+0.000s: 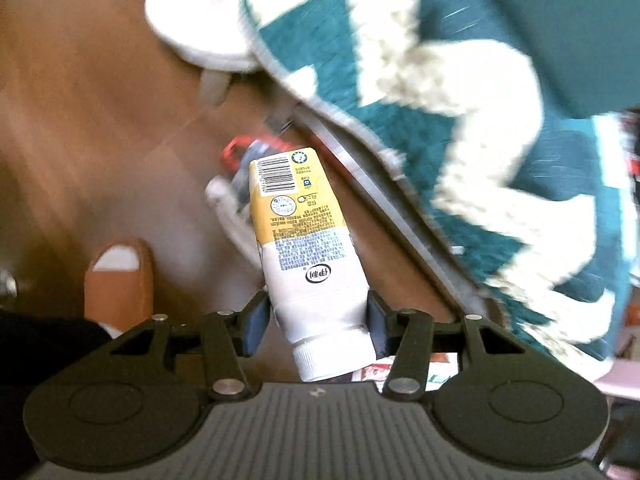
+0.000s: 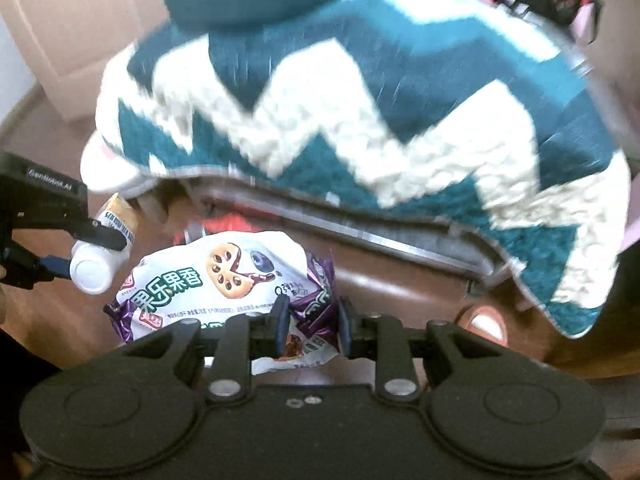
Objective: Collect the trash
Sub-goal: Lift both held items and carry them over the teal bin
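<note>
While both grippers hang above the brown floor (image 1: 80,128), the left gripper (image 1: 318,318) clamps a white-and-yellow bottle (image 1: 304,240) near its capped neck; the right gripper (image 2: 310,326) pinches a crumpled snack wrapper (image 2: 224,276), beside a teal zigzag blanket (image 2: 360,120).

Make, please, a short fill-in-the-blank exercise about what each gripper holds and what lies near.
1. The left gripper is shut on a white and yellow ____.
2. The right gripper pinches a snack ____ with purple edges.
3. The blanket has a zigzag pattern in cream and ____.
4. The bottle's cap is coloured ____.

Missing words: bottle; bag; teal; white
</note>
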A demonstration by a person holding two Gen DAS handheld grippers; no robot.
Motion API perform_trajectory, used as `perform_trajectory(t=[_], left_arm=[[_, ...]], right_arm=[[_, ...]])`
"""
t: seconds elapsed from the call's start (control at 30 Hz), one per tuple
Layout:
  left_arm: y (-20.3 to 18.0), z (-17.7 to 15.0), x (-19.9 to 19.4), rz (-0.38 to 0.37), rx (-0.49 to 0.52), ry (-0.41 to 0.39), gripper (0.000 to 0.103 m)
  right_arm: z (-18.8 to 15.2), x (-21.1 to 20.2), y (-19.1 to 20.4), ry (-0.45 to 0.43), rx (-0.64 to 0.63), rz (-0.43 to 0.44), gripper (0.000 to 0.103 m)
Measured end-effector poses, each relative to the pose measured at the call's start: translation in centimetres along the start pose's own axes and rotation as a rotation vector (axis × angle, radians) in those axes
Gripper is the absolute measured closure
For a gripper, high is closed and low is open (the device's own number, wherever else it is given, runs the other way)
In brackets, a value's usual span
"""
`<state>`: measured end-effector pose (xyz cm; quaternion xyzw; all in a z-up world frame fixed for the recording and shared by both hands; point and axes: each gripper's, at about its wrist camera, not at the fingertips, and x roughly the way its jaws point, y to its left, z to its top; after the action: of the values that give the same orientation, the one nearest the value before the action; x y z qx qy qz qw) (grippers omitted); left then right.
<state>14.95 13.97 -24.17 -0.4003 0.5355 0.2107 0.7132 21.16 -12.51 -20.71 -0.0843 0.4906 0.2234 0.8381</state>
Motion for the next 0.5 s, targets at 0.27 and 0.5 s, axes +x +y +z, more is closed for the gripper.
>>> perform_trajectory(t=[0.27,0.5], left_arm=[[-2.5,-1.2,-9.2,-0.129,0.146,-0.150,0.052],[-4.9,-1.2,-15.8,-0.218,0.242,-0.269,0.052]], right_arm=[[2.5,-9.3,-0.1,-0.224,0.033,-0.027,0.079],[6.4,-16.7,-0.5,-0.391,0.052,-0.056,0.079]])
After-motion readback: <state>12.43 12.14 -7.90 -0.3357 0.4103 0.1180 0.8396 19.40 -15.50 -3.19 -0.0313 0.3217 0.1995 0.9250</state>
